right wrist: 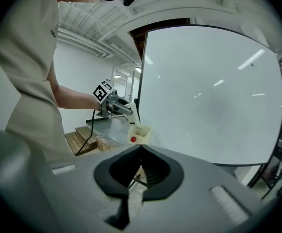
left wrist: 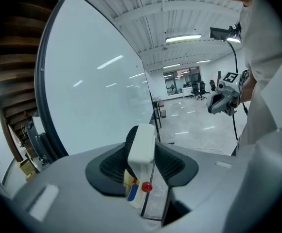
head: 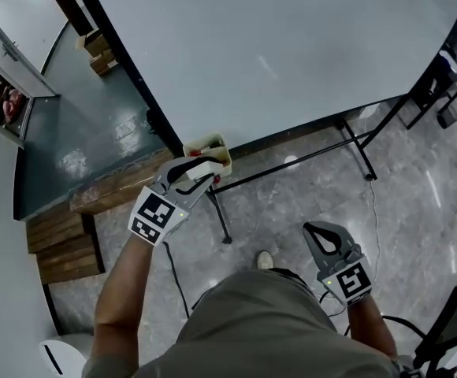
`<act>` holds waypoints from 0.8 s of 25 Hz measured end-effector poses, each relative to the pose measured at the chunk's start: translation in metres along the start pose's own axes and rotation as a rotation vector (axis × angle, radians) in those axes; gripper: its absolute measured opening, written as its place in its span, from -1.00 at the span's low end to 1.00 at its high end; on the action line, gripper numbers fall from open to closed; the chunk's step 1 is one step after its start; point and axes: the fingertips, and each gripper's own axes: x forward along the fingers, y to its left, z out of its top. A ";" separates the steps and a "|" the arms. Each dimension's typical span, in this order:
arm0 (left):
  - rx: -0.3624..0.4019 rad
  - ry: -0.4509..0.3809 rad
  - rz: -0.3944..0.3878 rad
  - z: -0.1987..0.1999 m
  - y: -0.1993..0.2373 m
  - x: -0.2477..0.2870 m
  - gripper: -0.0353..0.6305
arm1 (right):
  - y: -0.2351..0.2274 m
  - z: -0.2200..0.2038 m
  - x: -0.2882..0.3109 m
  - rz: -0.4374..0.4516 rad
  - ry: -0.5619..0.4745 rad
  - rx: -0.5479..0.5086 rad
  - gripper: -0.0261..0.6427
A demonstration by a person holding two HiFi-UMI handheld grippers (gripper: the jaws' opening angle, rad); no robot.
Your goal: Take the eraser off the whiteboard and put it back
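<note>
A person at the foot of a large whiteboard (head: 291,61) carries its eraser (left wrist: 142,144) in the left gripper (head: 199,176) - the jaws stand partly apart and are clamped on the white block's two broad sides, with its upper end poking out past the pads. By its look the eraser is a small, light thing with a hard, smooth plastic shell. It should be stiff enough to take a firm squeeze, but probably slick enough to twist if it were pinched at a corner. The hold across the narrow width, low on the flat sides, seems the sensible one, since it leaves the free end clear to meet the board. Nothing about it looks fragile, though its wiping face cannot be made out from here. The block is off the writing surface, near the board's lower left corner and just above a small cream tray (head: 217,144) fixed there. The tray holds markers (left wrist: 146,187), one with a red cap. Whether the eraser touches the tray's rim cannot be told from any of the views. The right gripper (head: 315,231) hangs well apart - low by the person's other side, jaws pressed together with nothing in them and pointed toward the board. In my judgement the lifting half of the job is done, and returning the eraser to the board is what remains.
</note>
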 end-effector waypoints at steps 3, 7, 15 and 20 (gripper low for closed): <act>-0.003 0.049 -0.005 -0.014 0.008 0.028 -0.36 | -0.023 -0.006 -0.007 -0.020 0.018 0.013 -0.91; 0.018 0.099 -0.009 -0.031 0.015 0.055 -0.36 | -0.044 -0.016 -0.009 -0.027 0.037 0.024 -0.91; 0.023 0.176 -0.001 -0.064 0.019 0.081 -0.36 | -0.069 -0.028 0.002 0.004 0.047 0.026 -0.91; 0.050 0.229 -0.008 -0.076 0.014 0.092 -0.36 | -0.081 -0.029 0.010 0.032 0.045 0.023 -0.91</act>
